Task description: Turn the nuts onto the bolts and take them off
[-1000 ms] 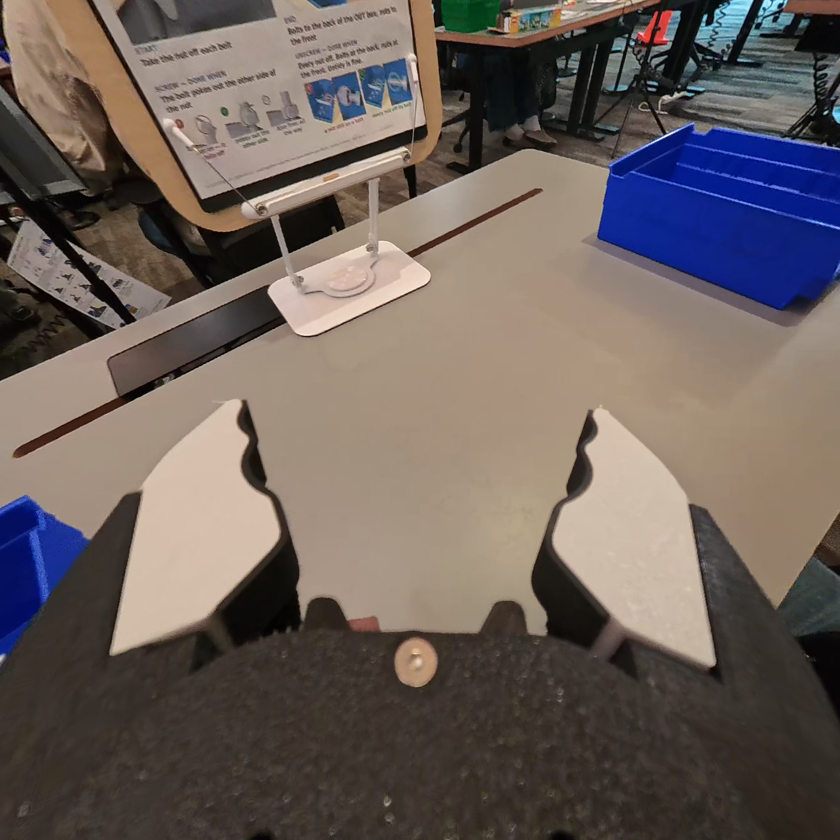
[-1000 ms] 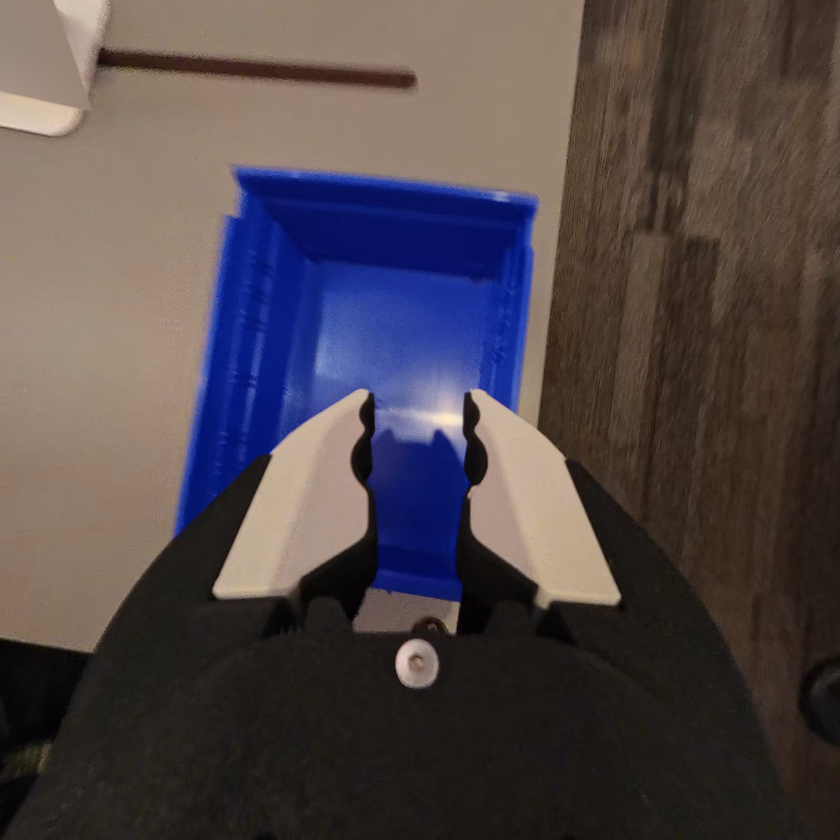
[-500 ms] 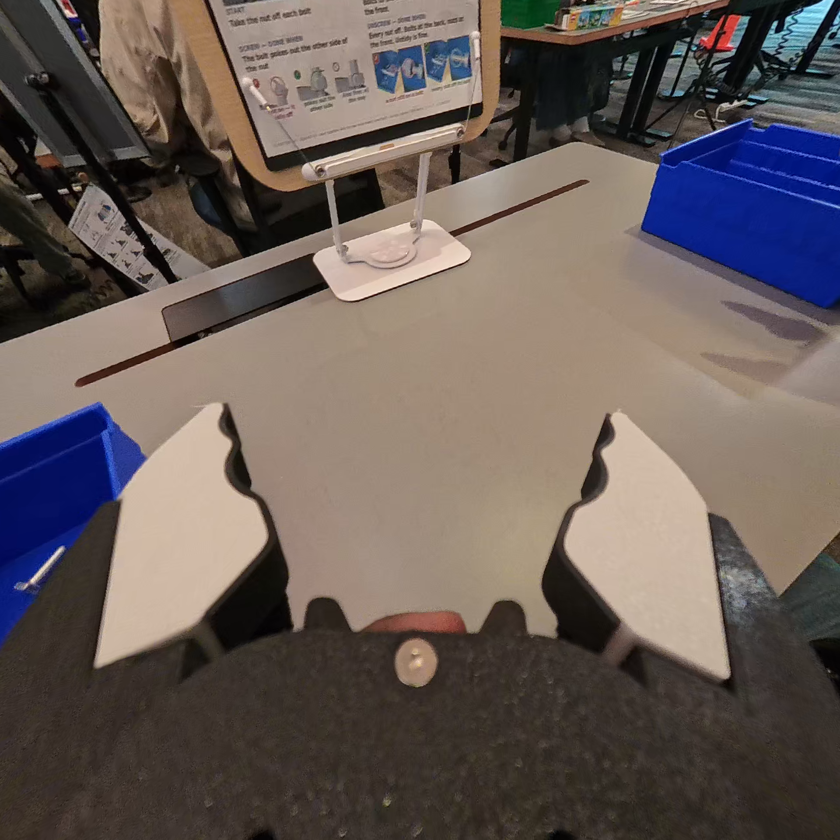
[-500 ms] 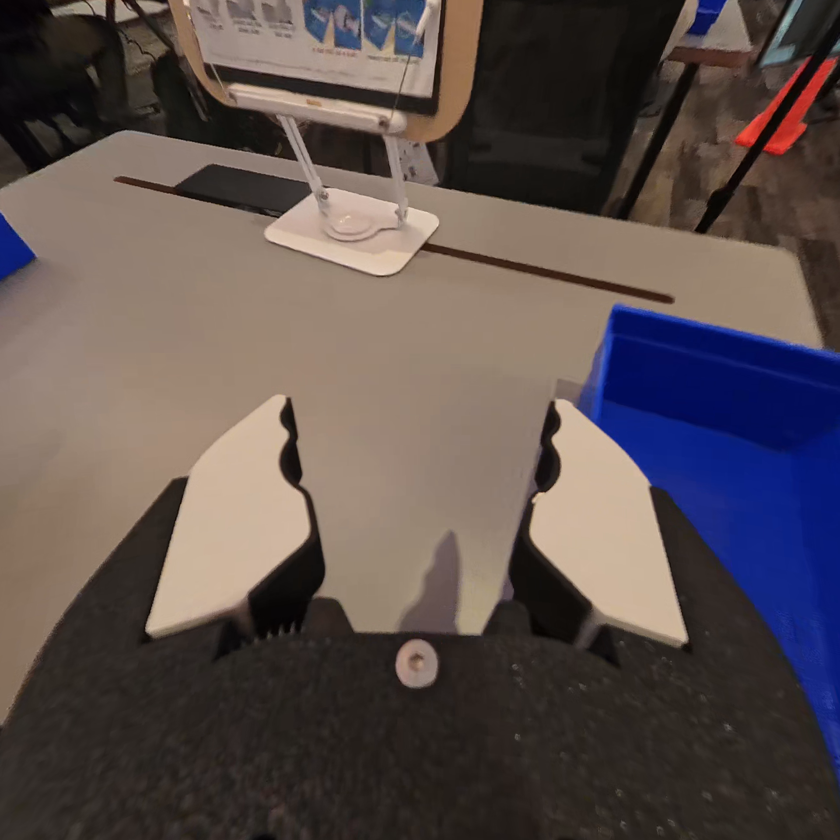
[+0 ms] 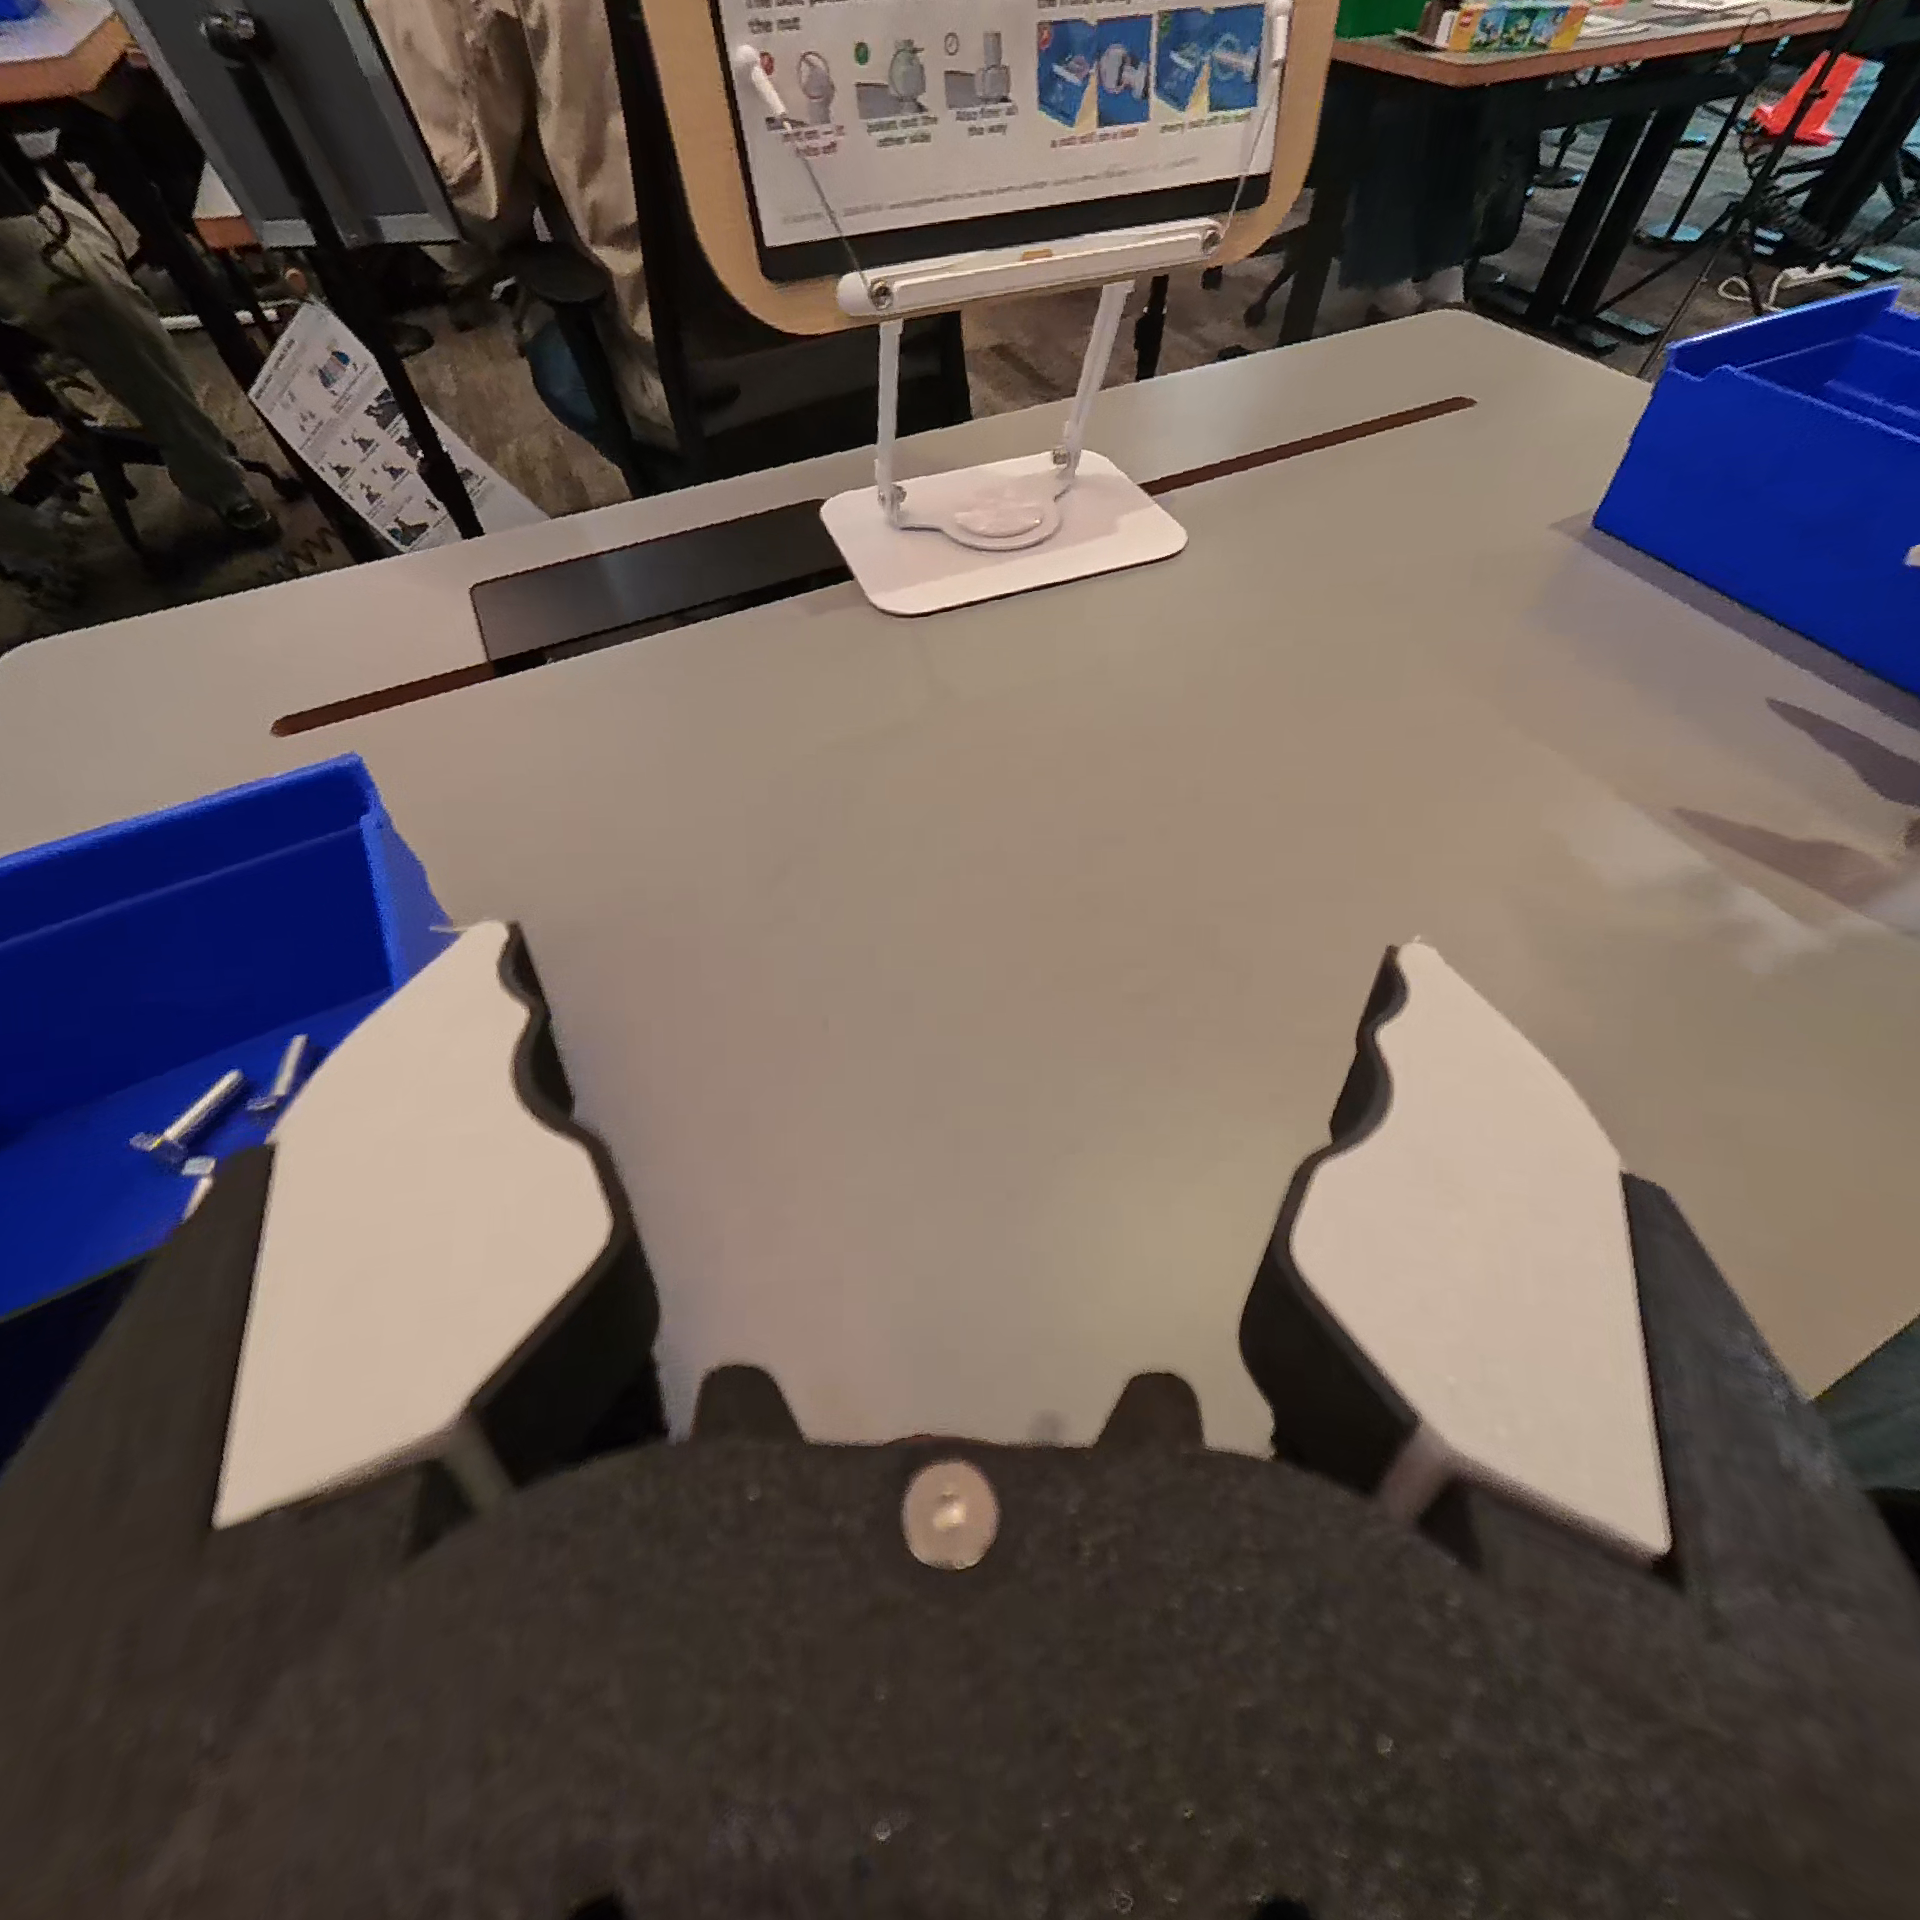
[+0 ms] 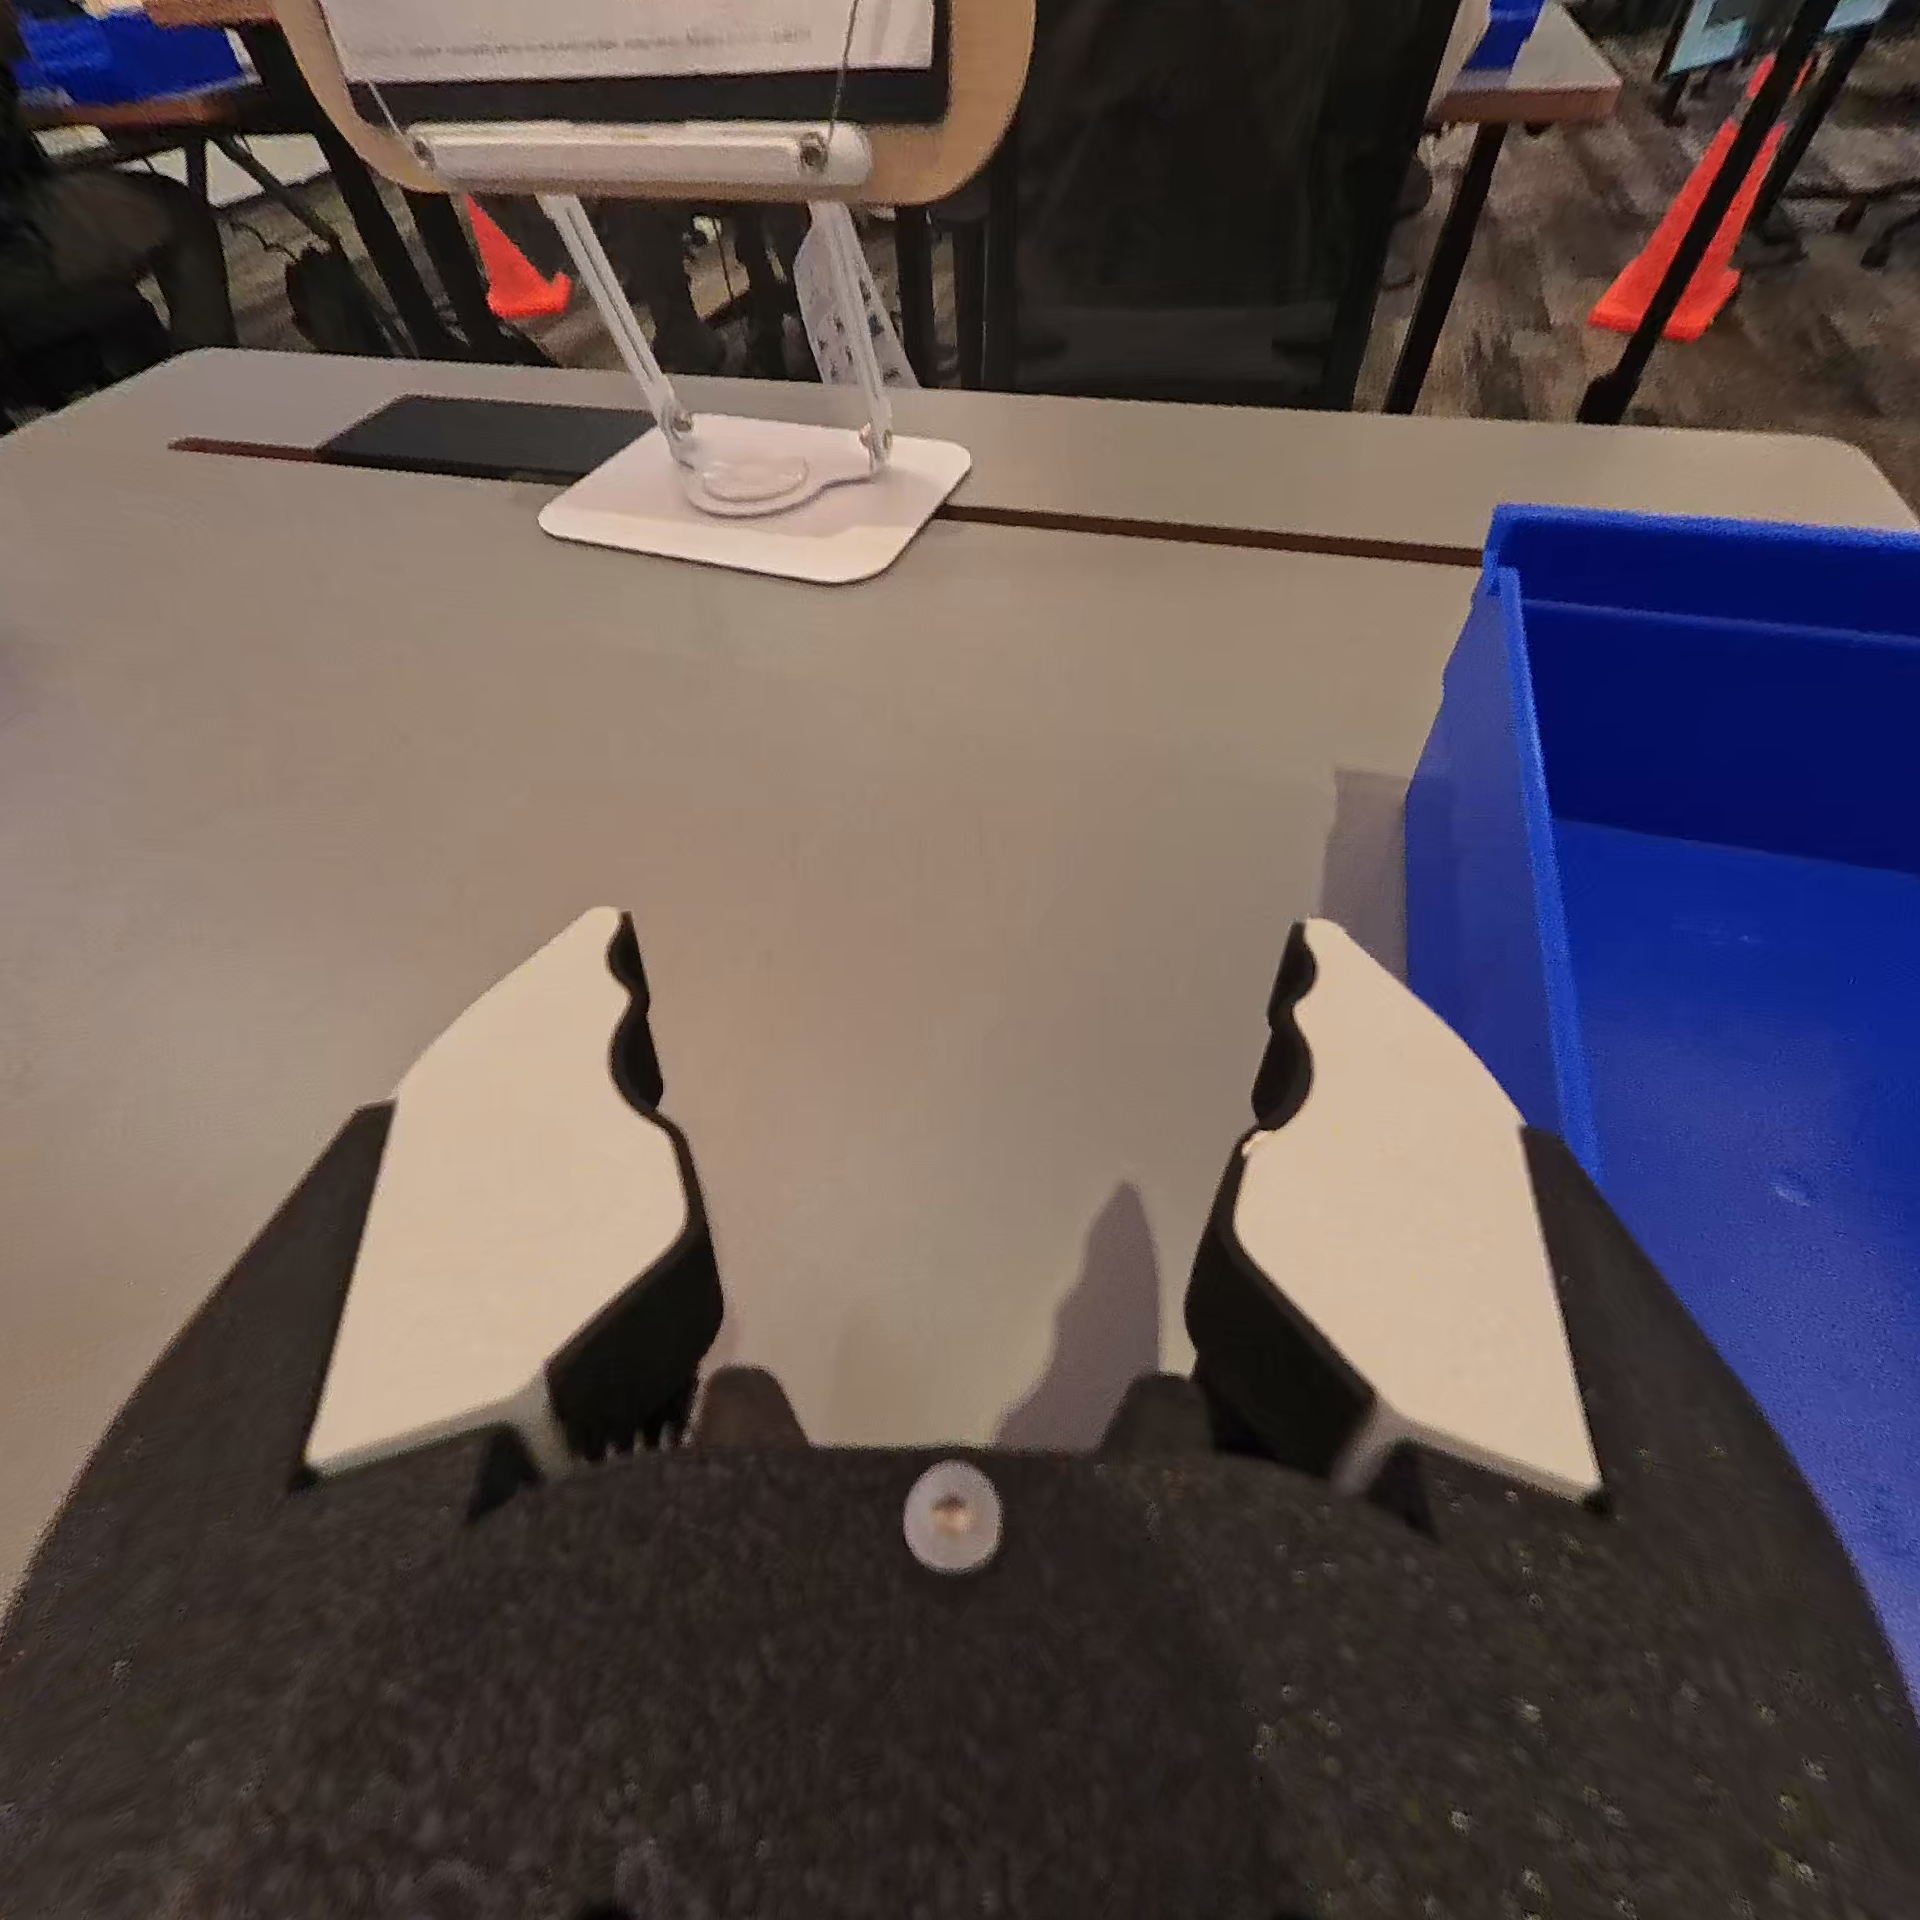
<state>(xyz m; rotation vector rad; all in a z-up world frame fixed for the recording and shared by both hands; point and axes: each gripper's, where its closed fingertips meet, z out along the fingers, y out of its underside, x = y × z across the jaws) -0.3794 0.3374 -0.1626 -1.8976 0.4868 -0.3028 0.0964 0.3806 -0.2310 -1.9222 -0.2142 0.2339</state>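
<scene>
The left blue bin [image 5: 177, 935] is being cut off by the frame edge and partly hidden by the left tool [image 5: 951, 1049], and the instruction board [image 6: 665, 94] is being cropped at the top.

Right tongs [image 6: 956, 935] have lifted from the right bin [image 6: 1704, 727] and spread wide.

The middle of the grey table [image 5: 935, 883] is bare, with lots of room to pass. On the near left stands a blue bin [image 5: 156, 935] with bolts [image 5: 197, 1117] lying inside. On the right stands another blue bin [image 6: 1662, 831]. At the far side, a white stand [image 5: 1003, 535] holding a board [image 5: 997, 156] blocks the way.
</scene>
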